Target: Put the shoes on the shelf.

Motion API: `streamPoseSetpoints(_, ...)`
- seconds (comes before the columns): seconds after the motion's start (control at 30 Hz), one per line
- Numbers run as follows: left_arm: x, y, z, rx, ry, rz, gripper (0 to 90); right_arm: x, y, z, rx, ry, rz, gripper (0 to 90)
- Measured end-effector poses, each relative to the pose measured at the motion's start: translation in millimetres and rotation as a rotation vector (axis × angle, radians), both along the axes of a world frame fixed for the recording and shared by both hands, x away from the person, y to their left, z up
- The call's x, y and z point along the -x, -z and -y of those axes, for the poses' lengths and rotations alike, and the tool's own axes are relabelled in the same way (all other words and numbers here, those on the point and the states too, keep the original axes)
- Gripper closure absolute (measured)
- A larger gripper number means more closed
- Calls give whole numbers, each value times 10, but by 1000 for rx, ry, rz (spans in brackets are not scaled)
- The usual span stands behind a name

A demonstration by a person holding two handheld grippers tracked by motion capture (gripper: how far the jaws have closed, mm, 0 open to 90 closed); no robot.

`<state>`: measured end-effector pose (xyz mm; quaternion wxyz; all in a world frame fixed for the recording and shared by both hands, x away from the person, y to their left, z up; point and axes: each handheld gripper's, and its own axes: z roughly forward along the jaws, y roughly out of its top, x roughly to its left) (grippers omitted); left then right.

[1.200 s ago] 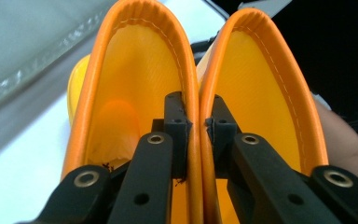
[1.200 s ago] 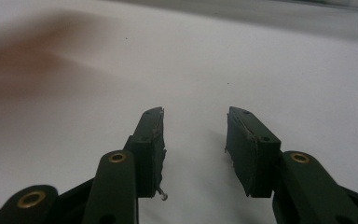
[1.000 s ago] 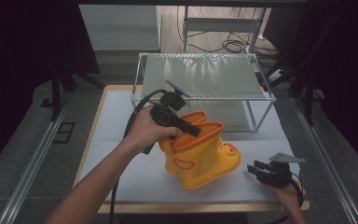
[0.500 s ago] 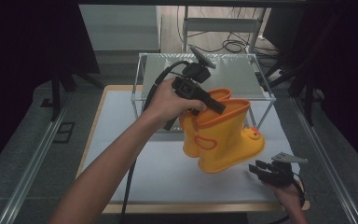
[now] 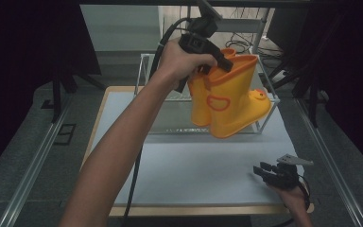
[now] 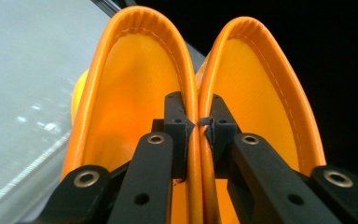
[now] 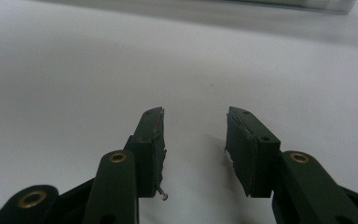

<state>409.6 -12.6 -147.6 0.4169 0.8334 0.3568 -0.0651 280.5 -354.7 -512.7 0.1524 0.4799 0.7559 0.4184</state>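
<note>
A: Where are the yellow boots (image 5: 229, 97) relative to the left tool (image 5: 220, 59)?

B: They hang from it, lifted clear of the worktop (image 5: 189, 172), in front of the wire rack (image 5: 269, 101). The tool sits at the top of the pair, toes pointing right in the high view.

A: How does it hold them?

B: In the left gripper view its jaws are pinching the two inner rims together, one pad (image 6: 177, 126) inside each boot (image 6: 135, 102) opening, the two cuffs squeezed between them.

A: And the right tool (image 5: 264, 171)?

B: Low at the near right corner of the worktop, well apart from the boots. Its jaws stand spread with nothing between them, only the bare white surface (image 7: 74, 70).
</note>
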Motion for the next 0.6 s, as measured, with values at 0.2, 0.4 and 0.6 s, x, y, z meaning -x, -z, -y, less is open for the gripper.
streamPoseSetpoints(0.2,-267,-109,-7,14,-161,8,823,-4,10,-4,-1,-3,-6,564)
streamPoseSetpoints(0.4,-547,-103,-48,-8,-302,10,822,0,0,-6,-8,-4,-1,564)
streamPoseSetpoints(0.6,-754,-93,-155,-43,-409,16,823,-10,4,28,-12,3,-4,564)
